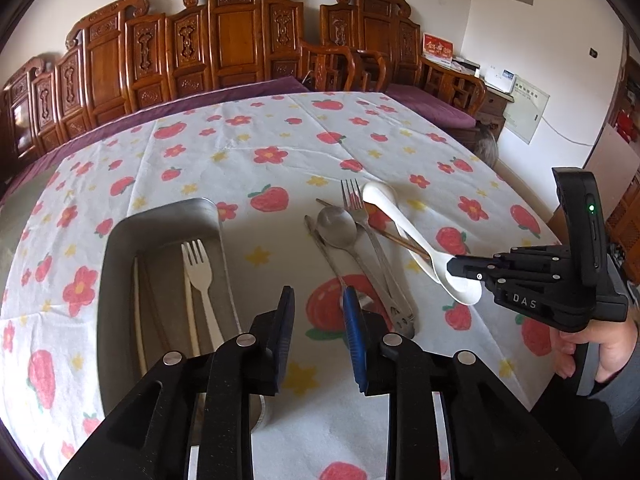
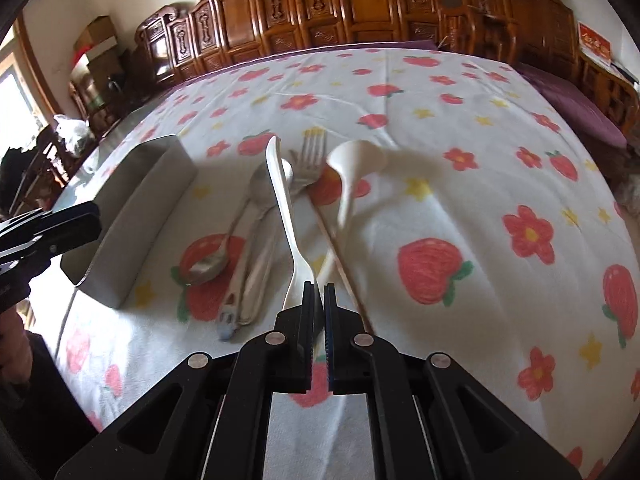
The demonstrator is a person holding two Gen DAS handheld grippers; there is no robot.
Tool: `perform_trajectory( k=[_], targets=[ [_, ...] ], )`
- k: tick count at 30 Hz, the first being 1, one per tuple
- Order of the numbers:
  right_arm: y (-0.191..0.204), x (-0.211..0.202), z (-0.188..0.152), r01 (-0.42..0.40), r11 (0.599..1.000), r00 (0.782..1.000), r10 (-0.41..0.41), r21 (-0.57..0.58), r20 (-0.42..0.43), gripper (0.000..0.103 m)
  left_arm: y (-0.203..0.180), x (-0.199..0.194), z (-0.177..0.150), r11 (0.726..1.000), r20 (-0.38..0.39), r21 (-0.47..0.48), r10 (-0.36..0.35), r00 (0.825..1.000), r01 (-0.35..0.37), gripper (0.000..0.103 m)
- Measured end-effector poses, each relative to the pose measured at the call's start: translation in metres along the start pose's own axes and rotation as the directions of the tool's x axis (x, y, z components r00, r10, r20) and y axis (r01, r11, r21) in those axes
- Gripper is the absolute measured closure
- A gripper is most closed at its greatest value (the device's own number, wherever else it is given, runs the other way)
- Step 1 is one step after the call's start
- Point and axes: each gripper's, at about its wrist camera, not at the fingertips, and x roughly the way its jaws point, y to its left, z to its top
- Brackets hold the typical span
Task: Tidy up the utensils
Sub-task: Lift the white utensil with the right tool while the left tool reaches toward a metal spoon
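Observation:
My right gripper [image 2: 319,292] is shut on the end of a white plastic spoon [image 2: 282,208] and holds it lifted and tilted above the pile; it also shows in the left wrist view [image 1: 460,276] with the spoon [image 1: 404,232]. The pile holds a metal spoon [image 1: 340,228], a metal fork [image 1: 360,216], another white spoon [image 2: 352,176] and a wooden chopstick [image 2: 340,264]. My left gripper [image 1: 318,304] is open and empty, between the pile and a grey metal tray [image 1: 120,248]. The tray holds a white plastic fork [image 1: 202,280] and pale chopsticks [image 1: 138,304].
The table wears a white cloth [image 1: 260,136] with strawberries and flowers. Carved wooden benches [image 1: 224,40] with purple cushions stand behind it. The table's right edge runs close to my right hand [image 1: 600,344].

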Motion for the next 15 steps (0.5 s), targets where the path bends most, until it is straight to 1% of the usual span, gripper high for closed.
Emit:
perform_trajectory(
  k=[2,5,8,11,15],
  targets=[
    [-0.004,-0.001,0.002,0.000,1.000,1.000,0.000,0.005,0.017,0.098,-0.004,0.009,0.000,1.000,-0.027,-0.020,-0.014,1.000,0.013,0.080],
    [-0.010,0.004,0.003,-0.009,1.000,1.000,0.008,0.014,0.018,0.098,-0.011,0.022,-0.001,0.999,-0.065,-0.043,-0.021,0.998,0.018,0.080],
    [-0.009,0.004,0.005,-0.023,1.000,0.999,0.023,0.003,0.025,0.098,-0.021,0.036,-0.003,0.999,-0.093,-0.034,0.008,0.996,-0.011,0.080],
    [-0.011,0.001,0.005,-0.040,0.999,0.998,0.039,0.005,0.040,0.098,-0.025,0.052,-0.003,0.998,-0.134,-0.057,0.005,0.991,-0.013,0.080],
    [-0.019,-0.004,0.009,-0.053,0.998,0.997,0.051,0.041,0.063,0.097,-0.034,0.067,-0.002,0.998,-0.166,-0.051,0.028,0.986,-0.036,0.080]
  ],
)
